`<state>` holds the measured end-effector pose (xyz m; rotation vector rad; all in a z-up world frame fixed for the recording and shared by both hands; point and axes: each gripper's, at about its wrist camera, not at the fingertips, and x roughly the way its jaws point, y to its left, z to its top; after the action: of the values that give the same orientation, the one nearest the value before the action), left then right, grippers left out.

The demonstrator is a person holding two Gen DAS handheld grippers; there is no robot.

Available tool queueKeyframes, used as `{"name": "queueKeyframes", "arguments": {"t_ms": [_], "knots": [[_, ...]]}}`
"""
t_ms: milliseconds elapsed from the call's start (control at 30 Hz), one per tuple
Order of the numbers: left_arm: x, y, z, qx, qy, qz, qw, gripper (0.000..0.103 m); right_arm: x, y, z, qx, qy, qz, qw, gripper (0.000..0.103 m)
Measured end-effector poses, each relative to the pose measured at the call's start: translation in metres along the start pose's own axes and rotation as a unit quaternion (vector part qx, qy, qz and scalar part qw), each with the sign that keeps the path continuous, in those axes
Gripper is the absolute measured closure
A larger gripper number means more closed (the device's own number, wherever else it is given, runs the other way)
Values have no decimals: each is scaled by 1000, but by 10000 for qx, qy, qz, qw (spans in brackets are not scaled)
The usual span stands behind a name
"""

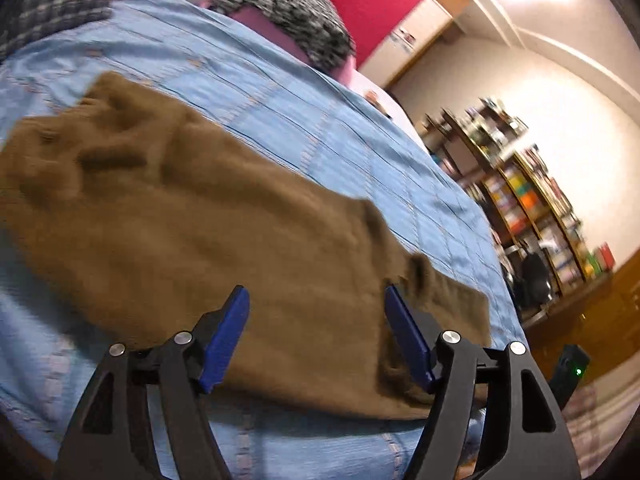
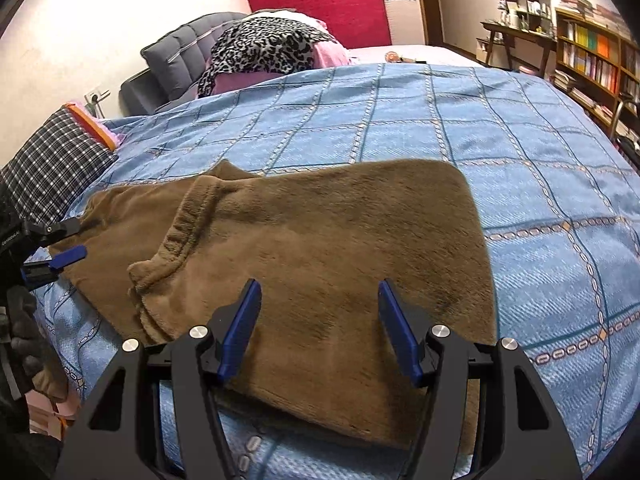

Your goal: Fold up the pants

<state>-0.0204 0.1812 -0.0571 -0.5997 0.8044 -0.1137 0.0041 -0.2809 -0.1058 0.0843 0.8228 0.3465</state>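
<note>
Pants (image 2: 320, 248) of brown fleece, folded over once, flat on the blue checked bedspread (image 2: 520, 140), waistband (image 2: 176, 240) toward the left where the layers overlap. Left gripper (image 1: 316, 332) above the near edge, jaws apart, nothing between them, cloth free underneath. Right gripper (image 2: 320, 324) likewise spread and empty, hovering over the folded end. Probably both let go so the fold settles flat; next likely a fresh grip for another fold.
</note>
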Motion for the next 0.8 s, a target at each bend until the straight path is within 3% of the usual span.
{"name": "queueKeyframes", "arguments": {"t_ms": [200, 367, 667, 800], "knots": [[-35, 42, 9, -468, -515, 381, 9969, 31, 6, 10, 0, -120, 79, 87, 9999, 41], [-59, 81, 15, -1023, -1077, 632, 9869, 19, 12, 15, -1, -184, 162, 104, 9996, 41], [-41, 145, 28, -2026, -1198, 602, 9700, 19, 15, 18, -2, -234, 198, 66, 9995, 41], [-30, 158, 32, -2054, -1246, 717, 9681, 19, 15, 18, -2, -237, 187, 61, 9995, 41]]}}
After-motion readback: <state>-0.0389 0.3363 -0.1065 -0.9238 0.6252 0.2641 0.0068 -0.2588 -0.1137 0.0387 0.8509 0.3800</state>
